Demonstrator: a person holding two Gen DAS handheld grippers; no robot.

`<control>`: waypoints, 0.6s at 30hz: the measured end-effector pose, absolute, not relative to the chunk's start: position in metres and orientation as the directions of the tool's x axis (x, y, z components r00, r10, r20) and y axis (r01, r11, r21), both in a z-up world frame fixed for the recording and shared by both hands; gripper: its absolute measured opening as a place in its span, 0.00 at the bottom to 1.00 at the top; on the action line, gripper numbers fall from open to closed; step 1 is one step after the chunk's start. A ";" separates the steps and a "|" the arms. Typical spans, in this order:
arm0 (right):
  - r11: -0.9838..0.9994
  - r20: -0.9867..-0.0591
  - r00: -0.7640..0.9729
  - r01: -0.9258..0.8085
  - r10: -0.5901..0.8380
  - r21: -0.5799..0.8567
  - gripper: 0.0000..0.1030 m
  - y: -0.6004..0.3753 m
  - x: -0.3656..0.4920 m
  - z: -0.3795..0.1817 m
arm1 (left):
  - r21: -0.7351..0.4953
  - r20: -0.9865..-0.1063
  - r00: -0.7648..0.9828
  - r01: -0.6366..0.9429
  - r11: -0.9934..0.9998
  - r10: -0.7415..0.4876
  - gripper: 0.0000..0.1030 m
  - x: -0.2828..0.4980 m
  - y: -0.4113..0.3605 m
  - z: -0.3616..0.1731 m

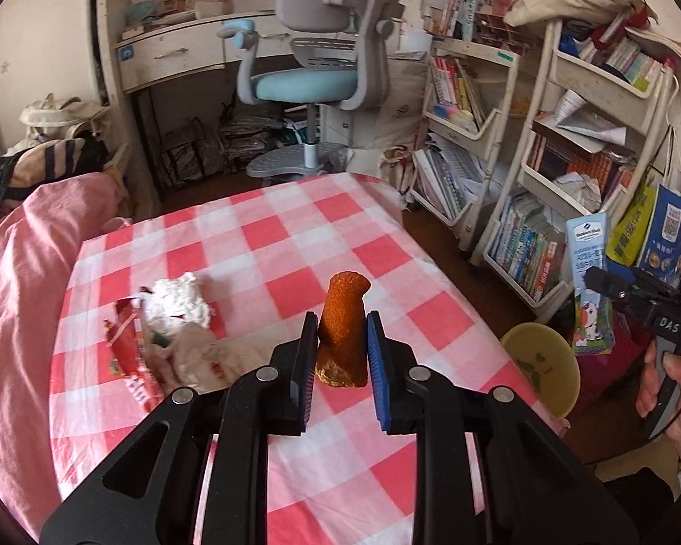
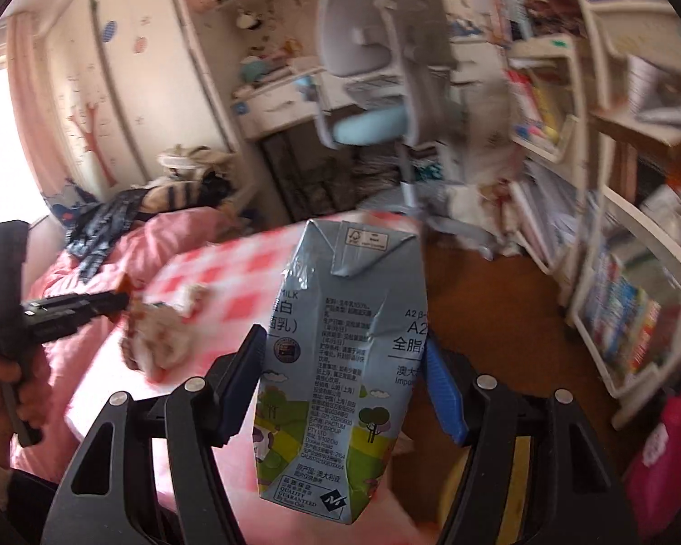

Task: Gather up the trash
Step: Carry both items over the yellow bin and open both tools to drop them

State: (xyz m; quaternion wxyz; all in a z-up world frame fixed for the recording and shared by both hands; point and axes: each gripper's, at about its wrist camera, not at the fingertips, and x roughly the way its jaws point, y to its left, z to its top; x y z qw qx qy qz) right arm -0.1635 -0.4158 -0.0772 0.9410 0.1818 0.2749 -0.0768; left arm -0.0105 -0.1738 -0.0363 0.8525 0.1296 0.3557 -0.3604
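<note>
My left gripper [image 1: 342,324] is shut on an orange peel [image 1: 343,318] and holds it above the pink checked table [image 1: 259,236]. A white crumpled tissue [image 1: 177,302], a red wrapper [image 1: 127,354] and crumpled paper [image 1: 199,354] lie on the table to its left. My right gripper [image 2: 345,349] is shut on a crushed grey-blue milk carton [image 2: 340,363] and holds it past the table's right edge; the carton also shows in the left wrist view [image 1: 590,281]. The right wrist view is blurred.
A yellow bin [image 1: 545,368] stands on the floor by the table's right edge. A grey and blue desk chair [image 1: 322,68] stands behind the table. White book trolleys [image 1: 581,172] line the right side. A pink quilt [image 1: 13,272] lies to the left.
</note>
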 end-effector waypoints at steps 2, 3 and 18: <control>0.905 -0.566 0.821 0.294 -0.074 0.308 0.63 -0.435 -0.177 -0.097 | -0.043 -0.716 0.445 0.741 0.670 -0.539 0.20 -0.025 -0.202 -0.043; 0.895 -0.579 0.810 0.322 -0.092 0.309 0.63 -0.446 -0.183 -0.108 | -0.049 -0.723 0.421 0.759 0.649 -0.547 0.20 -0.031 -0.217 -0.048; 0.796 -0.671 0.720 0.505 -0.175 0.334 0.79 -0.520 -0.232 -0.203 | -0.171 -0.839 0.115 0.872 0.459 -0.531 0.31 -0.108 -0.422 -0.149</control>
